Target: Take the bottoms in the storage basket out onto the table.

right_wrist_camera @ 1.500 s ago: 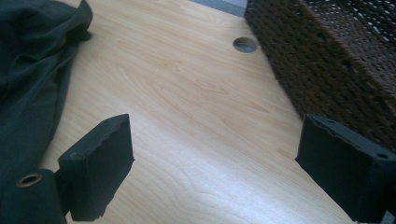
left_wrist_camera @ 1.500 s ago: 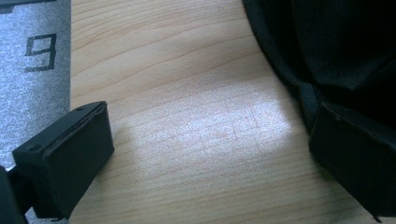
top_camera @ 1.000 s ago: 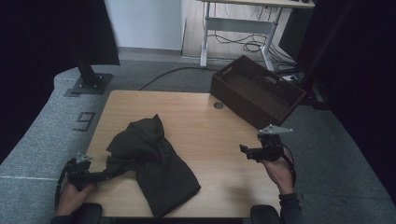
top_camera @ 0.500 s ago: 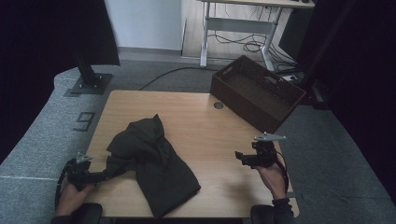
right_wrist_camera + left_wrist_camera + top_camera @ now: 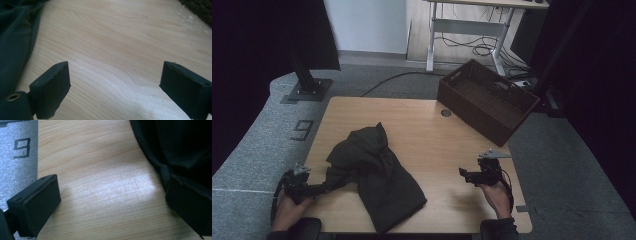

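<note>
A dark crumpled garment (image 5: 377,170) lies on the left half of the wooden table (image 5: 427,135). My left gripper (image 5: 308,190) sits at the front left corner, open, its jaws pointing at a sleeve-like end of the cloth. In the left gripper view the jaws (image 5: 112,202) stand wide apart over bare wood, and the garment (image 5: 180,147) lies against the right-hand jaw. My right gripper (image 5: 466,176) hovers over the front right of the table, open. In its own view the right gripper (image 5: 117,87) holds nothing, with the garment (image 5: 15,47) off to the left.
A dark brown woven basket (image 5: 487,100) stands at the table's far right corner, overhanging the edge. A small round grommet (image 5: 445,113) sits in the tabletop near it. Grey floor with a "9" mark (image 5: 302,130) lies to the left.
My right gripper has moved left and toward the front edge, closer to the garment. The left gripper and the garment have stayed in place.
</note>
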